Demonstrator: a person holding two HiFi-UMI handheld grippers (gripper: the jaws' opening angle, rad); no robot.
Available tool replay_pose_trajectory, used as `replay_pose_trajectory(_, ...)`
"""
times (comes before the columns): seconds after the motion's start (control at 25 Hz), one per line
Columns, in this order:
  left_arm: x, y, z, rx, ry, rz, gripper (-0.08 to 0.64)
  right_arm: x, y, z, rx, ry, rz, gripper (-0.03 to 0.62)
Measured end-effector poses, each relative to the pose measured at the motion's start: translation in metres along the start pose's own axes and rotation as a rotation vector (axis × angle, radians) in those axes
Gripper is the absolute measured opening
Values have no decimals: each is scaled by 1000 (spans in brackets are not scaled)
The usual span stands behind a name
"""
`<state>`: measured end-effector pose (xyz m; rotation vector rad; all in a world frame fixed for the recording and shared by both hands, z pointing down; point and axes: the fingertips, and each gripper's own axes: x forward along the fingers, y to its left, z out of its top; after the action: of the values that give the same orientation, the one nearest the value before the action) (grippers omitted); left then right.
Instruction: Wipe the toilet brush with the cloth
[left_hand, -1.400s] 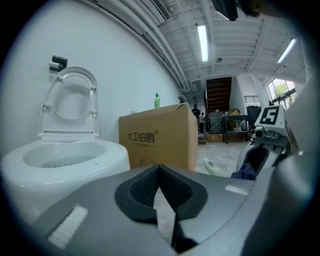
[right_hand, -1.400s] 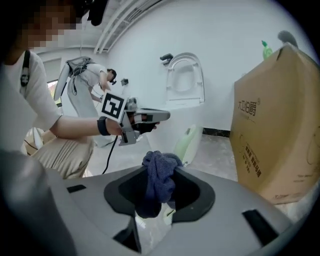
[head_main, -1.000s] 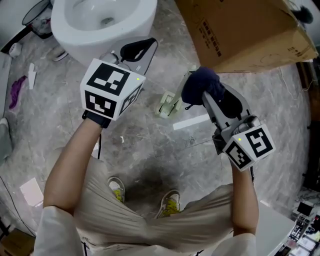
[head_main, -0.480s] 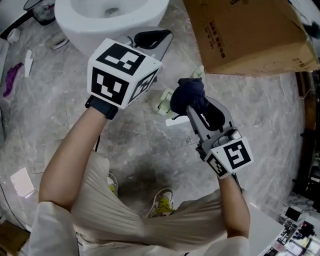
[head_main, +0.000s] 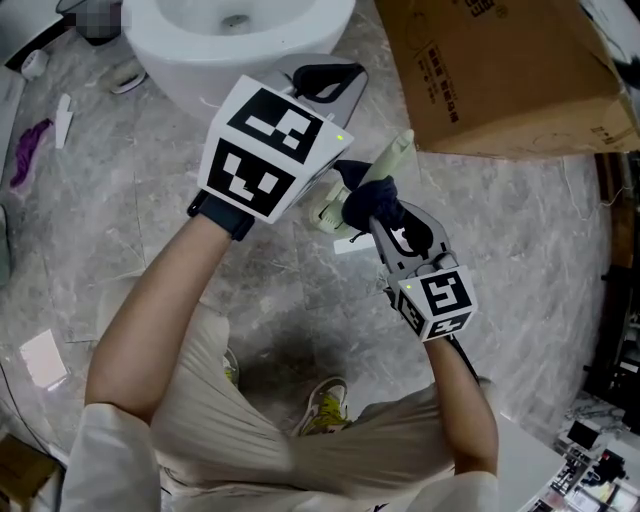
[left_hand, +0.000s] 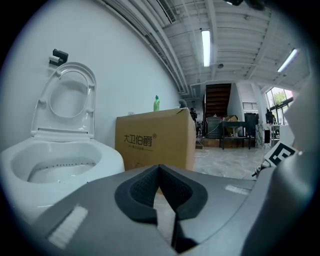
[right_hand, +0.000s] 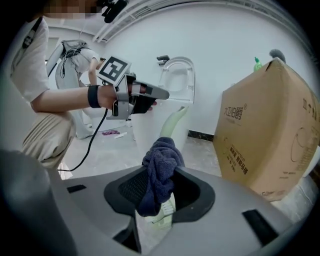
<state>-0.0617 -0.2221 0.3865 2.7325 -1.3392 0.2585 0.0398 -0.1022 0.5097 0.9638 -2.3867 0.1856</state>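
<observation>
A pale green toilet brush (head_main: 392, 158) rests on the marble floor, head (head_main: 325, 212) nearest me and handle pointing toward the box. My right gripper (head_main: 375, 205) is shut on a dark blue cloth (head_main: 368, 198), and the bunched cloth sits right over the brush. In the right gripper view the cloth (right_hand: 159, 165) hangs between the jaws, with the brush handle (right_hand: 172, 124) rising behind it and bristles below. My left gripper (head_main: 335, 80) hovers above the brush near the toilet, jaws together and holding nothing (left_hand: 159, 172). It also appears in the right gripper view (right_hand: 162, 93).
A white toilet (head_main: 230, 40) with its seat up stands at the top left. A large cardboard box (head_main: 500, 70) stands at the top right. A white strip (head_main: 350, 243) lies beside the brush, a purple scrap (head_main: 25, 165) at far left. My shoes (head_main: 335, 405) are below.
The right gripper has carried the cloth left and forward onto the brush. The left gripper has shifted right, closer to the right one.
</observation>
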Motion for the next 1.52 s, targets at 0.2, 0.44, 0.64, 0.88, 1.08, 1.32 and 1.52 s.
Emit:
replay_pose_trajectory(0.2, 1, -3, 2, -1, 1, -8, -3, 6, 10, -22, -4, 64, 27, 133)
replay_pose_trajectory(0.44, 2, -5, -4, -3, 15, -16, -3, 14, 16, -37, -2, 120, 51, 132)
replay_pose_trajectory(0.64, 5, -14, 3, 9, 10, -31, -3, 17, 14, -53, -6, 159, 46, 132)
replay_pose_trajectory(0.88, 7, -18, 1, 15, 15, -39, -3, 23, 16, -78, -9, 225, 67, 131)
replay_pose_trajectory(1.08, 9, -20, -7, 19, 37, -45, -3, 27, 17, -90, -4, 266, 84, 132)
replay_pose_trajectory(1.32, 9, -21, -7, 21, 38, -47, -3, 30, 29, -115, 3, 317, 128, 132)
replay_pose_trajectory(1.52, 11, -24, -8, 23, 41, -53, -3, 32, 41, -139, -26, 376, 167, 132)
